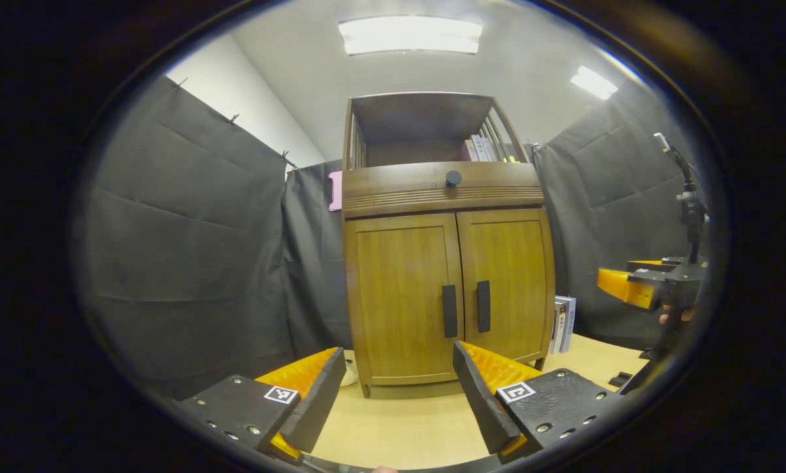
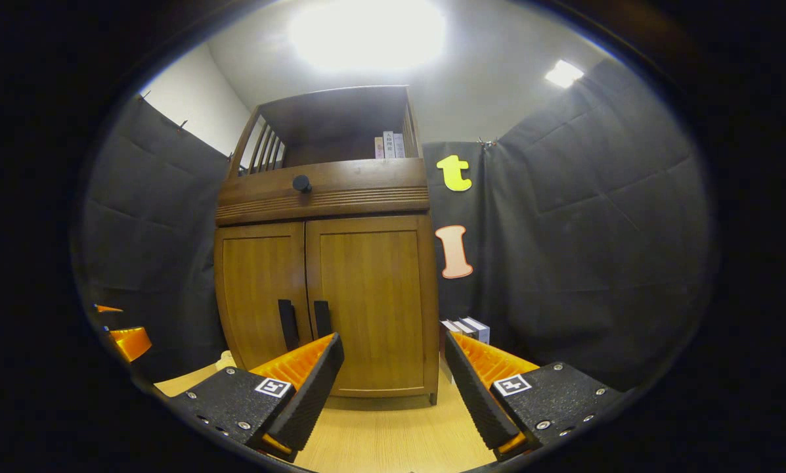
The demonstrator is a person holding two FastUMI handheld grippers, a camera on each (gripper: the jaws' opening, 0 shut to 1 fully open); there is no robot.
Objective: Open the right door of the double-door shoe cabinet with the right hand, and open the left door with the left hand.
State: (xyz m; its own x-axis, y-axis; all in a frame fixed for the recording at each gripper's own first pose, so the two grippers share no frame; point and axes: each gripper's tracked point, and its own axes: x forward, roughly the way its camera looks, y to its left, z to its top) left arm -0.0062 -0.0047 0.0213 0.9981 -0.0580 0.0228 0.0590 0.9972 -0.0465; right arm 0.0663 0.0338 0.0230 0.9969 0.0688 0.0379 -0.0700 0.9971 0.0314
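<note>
Shoe cabinet [image 1: 445,289]: stands upright on the pale bench [image 1: 399,427], ahead of both grippers, doors shut. Left door [image 1: 402,295] and right door [image 1: 507,282] meet at centre; left handle [image 1: 450,311] and right handle [image 1: 483,306] are dark vertical bars just beside each other.

Left gripper [image 1: 399,387]: we hold it wide, empty, short of the cabinet. Right gripper [image 2: 393,378]: likewise wide and empty.

Risks, as we judge them: the handles sit so close that a finger could catch the wrong bar (or both); the two grippers may crowd each other at the centre seam.

Surroundings: books [image 1: 563,322] upright beside the cabinet's right side, possibly in the right door's swing; more books [image 1: 481,148] on the top shelf; round knob [image 1: 453,178] above the doors.
</note>
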